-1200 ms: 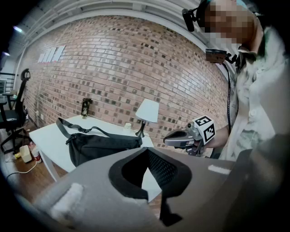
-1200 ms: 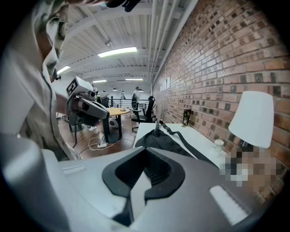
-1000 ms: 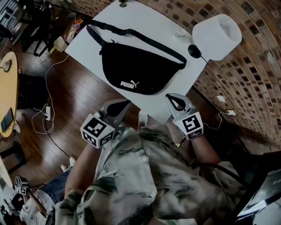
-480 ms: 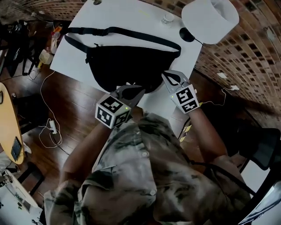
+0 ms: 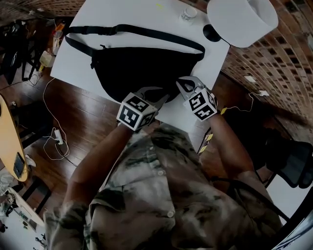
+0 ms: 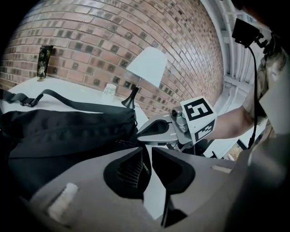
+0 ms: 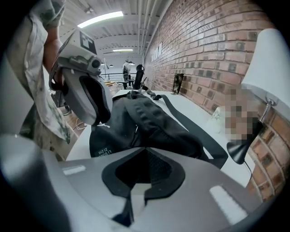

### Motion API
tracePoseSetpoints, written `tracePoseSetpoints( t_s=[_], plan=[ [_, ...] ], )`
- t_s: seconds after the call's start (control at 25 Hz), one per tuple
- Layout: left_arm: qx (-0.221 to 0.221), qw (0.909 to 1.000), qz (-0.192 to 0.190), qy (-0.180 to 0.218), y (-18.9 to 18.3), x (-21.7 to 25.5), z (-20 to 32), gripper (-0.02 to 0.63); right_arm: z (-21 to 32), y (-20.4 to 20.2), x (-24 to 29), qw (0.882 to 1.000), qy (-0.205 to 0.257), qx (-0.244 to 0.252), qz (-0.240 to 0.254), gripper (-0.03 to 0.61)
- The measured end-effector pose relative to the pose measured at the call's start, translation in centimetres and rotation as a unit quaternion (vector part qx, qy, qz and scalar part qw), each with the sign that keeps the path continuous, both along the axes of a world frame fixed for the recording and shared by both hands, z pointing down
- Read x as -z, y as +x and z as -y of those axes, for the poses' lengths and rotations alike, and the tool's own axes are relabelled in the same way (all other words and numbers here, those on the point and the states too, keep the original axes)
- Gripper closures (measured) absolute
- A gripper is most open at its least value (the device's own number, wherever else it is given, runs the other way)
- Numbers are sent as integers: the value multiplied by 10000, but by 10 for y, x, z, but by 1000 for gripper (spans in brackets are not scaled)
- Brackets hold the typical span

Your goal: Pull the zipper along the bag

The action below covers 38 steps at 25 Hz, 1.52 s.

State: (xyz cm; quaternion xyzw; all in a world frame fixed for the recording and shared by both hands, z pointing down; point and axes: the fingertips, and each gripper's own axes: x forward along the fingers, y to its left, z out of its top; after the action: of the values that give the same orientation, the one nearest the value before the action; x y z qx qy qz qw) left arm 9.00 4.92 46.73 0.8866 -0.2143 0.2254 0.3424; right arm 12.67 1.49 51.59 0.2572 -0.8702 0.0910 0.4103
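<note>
A black waist bag (image 5: 137, 71) with a long strap (image 5: 146, 33) lies on the white table (image 5: 122, 14). My left gripper (image 5: 164, 97) hovers at the bag's near right edge. Its jaws are opening, and in the left gripper view only bare table shows between the fingertips of that gripper (image 6: 148, 149), with the bag (image 6: 68, 131) just to their left. My right gripper (image 5: 180, 83) sits beside it at the bag's right end, shut with nothing in it. In the right gripper view the bag (image 7: 145, 120) lies straight beyond that gripper (image 7: 145, 148). I cannot make out the zipper pull.
A white lamp shade (image 5: 242, 19) stands over its dark base (image 5: 211, 33) at the table's far right, with a small cup (image 5: 188, 13) beside it. A brick wall (image 6: 90, 41) runs behind the table. Wooden floor with cables (image 5: 54, 136) lies to the left.
Both grippers have moved forward from in front of the person's body to the bag's near right edge. The left jaws have parted.
</note>
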Motion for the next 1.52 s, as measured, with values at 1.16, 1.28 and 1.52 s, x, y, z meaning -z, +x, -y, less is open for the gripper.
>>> tracePoseSetpoints(
  t_s=[1.16,1.28,1.52],
  plan=[
    [2159,9374,-699,-2640,21,-71,35,559,-3,0,-12,9962,-654,61,563,572],
    [2117,9398,-683,-2595,21,-71,35,575,0,-1,-10,9964,-629,50,565,572],
    [2001,9441,-755,-2508,22,-64,32,598,2,0,-14,9975,-578,-2,412,572]
  ],
)
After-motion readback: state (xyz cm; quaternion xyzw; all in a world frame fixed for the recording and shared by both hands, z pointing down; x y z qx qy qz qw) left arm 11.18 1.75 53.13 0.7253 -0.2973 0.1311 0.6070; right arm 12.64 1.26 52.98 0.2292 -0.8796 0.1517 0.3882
